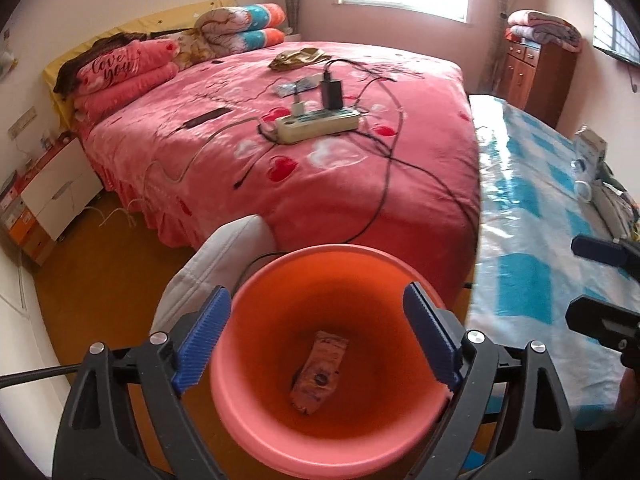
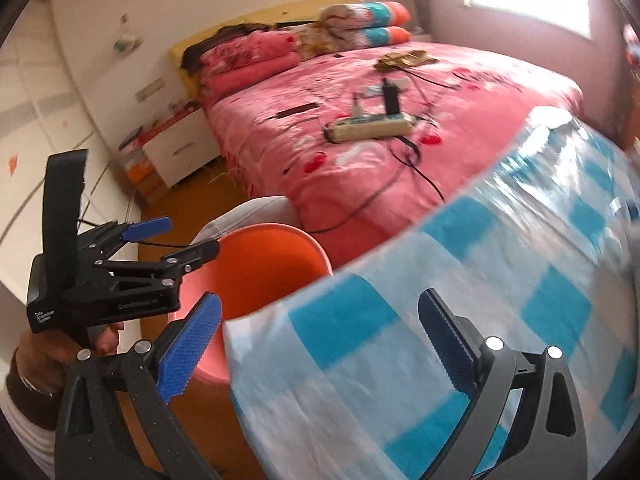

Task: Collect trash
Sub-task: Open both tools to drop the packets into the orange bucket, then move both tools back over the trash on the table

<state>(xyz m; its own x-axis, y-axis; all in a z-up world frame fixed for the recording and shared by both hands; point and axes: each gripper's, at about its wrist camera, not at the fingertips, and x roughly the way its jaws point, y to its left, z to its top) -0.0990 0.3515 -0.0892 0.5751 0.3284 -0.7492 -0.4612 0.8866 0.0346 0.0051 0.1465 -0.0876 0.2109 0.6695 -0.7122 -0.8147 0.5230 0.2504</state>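
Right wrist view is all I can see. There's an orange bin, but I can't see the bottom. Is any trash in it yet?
Observer: Yes. One orange wrapper lies at the bottom of the bin.
Operator: What's that brown thing at my right edge?
Observer: A wooden cabinet with folded blankets on top.
Operator: The pink pillow on the bed looks blurry. Is something written on it?
Observer: Yes, the pillow says "Love You".
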